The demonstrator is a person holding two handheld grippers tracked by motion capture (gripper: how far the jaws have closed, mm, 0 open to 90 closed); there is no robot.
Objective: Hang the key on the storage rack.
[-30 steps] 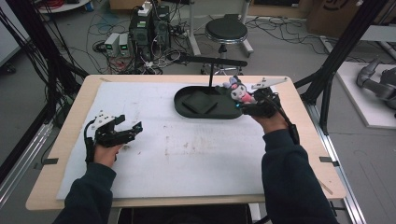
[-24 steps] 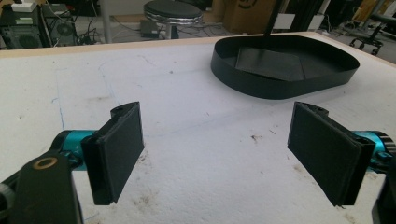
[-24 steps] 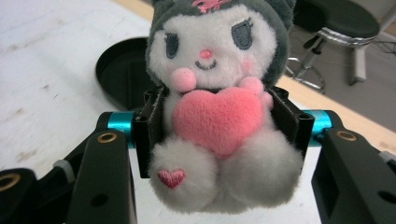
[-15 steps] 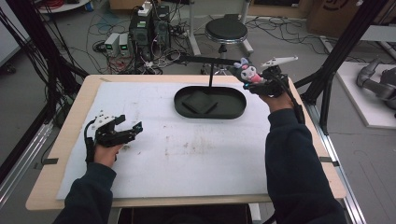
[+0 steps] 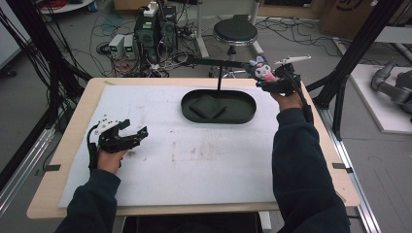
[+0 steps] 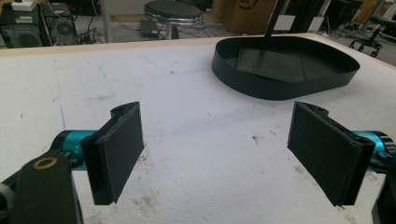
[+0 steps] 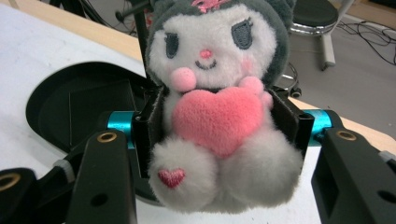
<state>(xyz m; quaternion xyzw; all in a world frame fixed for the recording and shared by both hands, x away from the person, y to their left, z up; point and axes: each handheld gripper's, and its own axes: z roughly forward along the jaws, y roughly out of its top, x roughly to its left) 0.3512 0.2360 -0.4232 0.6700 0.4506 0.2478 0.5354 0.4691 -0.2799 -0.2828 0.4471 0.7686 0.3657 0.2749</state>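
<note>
The table (image 5: 63,160) has a light wood edge, and a big white mat (image 5: 194,160) covers most of its top. The mat is dirty, with brown smudges near the middle and faint blue lines on it. At the near left side of the table the left gripper (image 5: 138,134) lies low over the mat in the person's left hand (image 5: 111,158), and its two black jaws are spread wide with nothing between them; in the left gripper view its flat pads (image 6: 120,144) stand far apart over the white mat. Farther back, in the middle of the table, sits a black oval tray (image 5: 218,115) with low walls and a dark flat square piece (image 5: 206,104) lying inside it. A thin black post (image 5: 220,77) rises just behind the tray. To the right of the tray, over the far right edge of the table, the right gripper (image 5: 272,83) is held up in the air. Its jaws squeeze a plush toy (image 7: 219,102) from both sides. The toy is white with a dark grey hood and hugs a pink heart. Behind the table the floor is grey and full of tangled cables (image 5: 63,43). There are computer boxes (image 5: 155,29), small grey boxes (image 5: 124,46), a round black stool (image 5: 235,33) and black frame bars (image 5: 362,48).
</note>
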